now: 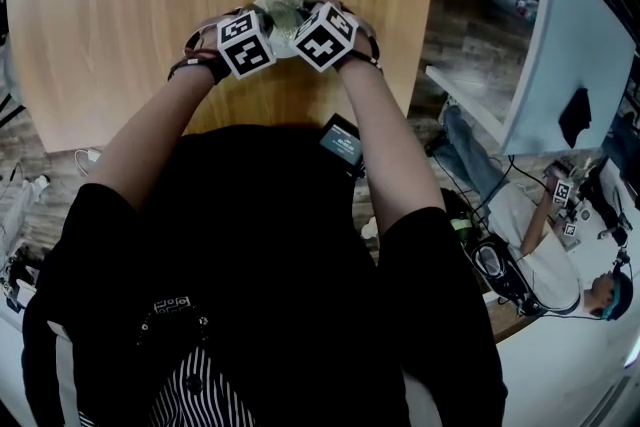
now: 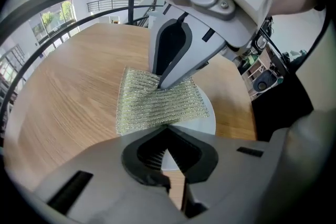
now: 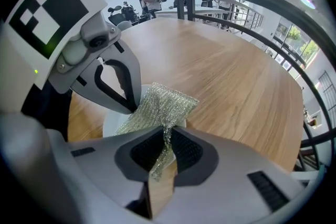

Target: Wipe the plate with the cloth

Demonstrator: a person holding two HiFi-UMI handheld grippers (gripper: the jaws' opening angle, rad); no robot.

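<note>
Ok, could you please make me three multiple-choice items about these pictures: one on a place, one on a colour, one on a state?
1. Where does the cloth lie?
A. In a drawer
B. On the plate, on the wooden table
C. On a chair

2. What colour is the plate?
A. Red
B. Black
C. White

3. How do the jaws of the right gripper stand?
A. Closed on the cloth
B. Wide apart and empty
C. Closed on a spoon

Answers:
1 B: the left gripper view shows the cloth covering part of the plate on the table.
2 C: the plate's bare rim beside the cloth is white.
3 A: the right gripper view shows a strip of cloth pinched between the jaws.
</note>
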